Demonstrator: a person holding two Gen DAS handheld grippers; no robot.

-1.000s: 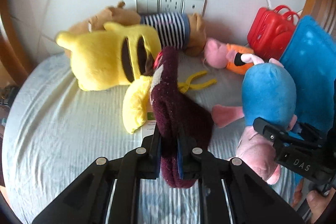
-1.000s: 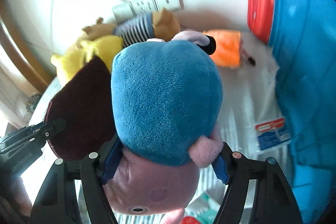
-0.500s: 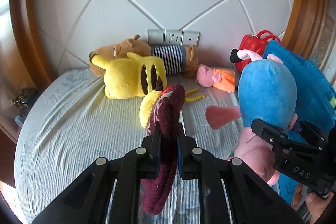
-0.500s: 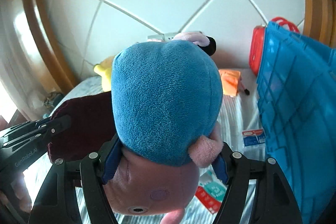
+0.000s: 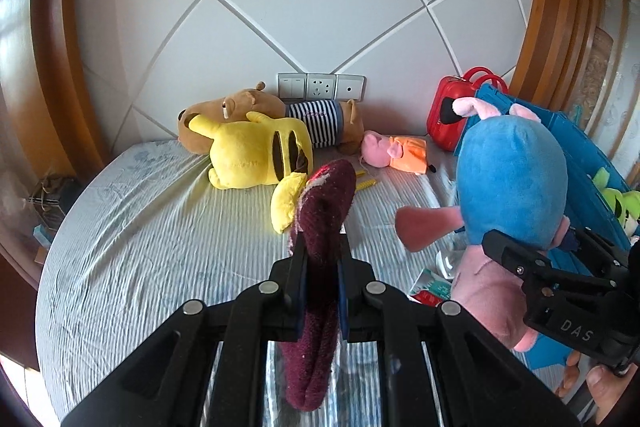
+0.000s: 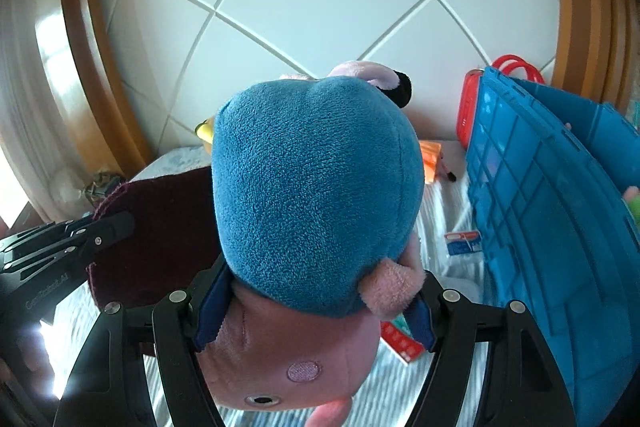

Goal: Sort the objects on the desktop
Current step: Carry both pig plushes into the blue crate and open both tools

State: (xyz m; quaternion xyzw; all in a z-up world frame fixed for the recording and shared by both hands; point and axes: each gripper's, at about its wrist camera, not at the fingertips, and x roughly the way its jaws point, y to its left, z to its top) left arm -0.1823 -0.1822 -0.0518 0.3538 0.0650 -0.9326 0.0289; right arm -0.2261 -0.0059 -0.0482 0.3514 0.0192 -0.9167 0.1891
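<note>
Left gripper (image 5: 320, 281) pinching the maroon sock (image 5: 322, 227) tight btwn both fingers, sock held up off the bed (image 5: 140, 235), toe end pointing ahead, cuff hanging below. Right gripper (image 6: 312, 303) clamped on the pig plush (image 6: 316, 187) w/ blue dress, head down twd the camera, also lifted. Blue crate (image 6: 540, 207) sits just right of the right gripper. Ahead of left gripper, on the bed: yellow plush (image 5: 256, 155), striped bear (image 5: 280, 107), small pig (image 5: 392, 151); red case (image 5: 448, 119) far right.

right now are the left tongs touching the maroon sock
Touching: the left wrist view shows the left tongs clamped on the maroon sock, both pads pressing its sides.
</note>
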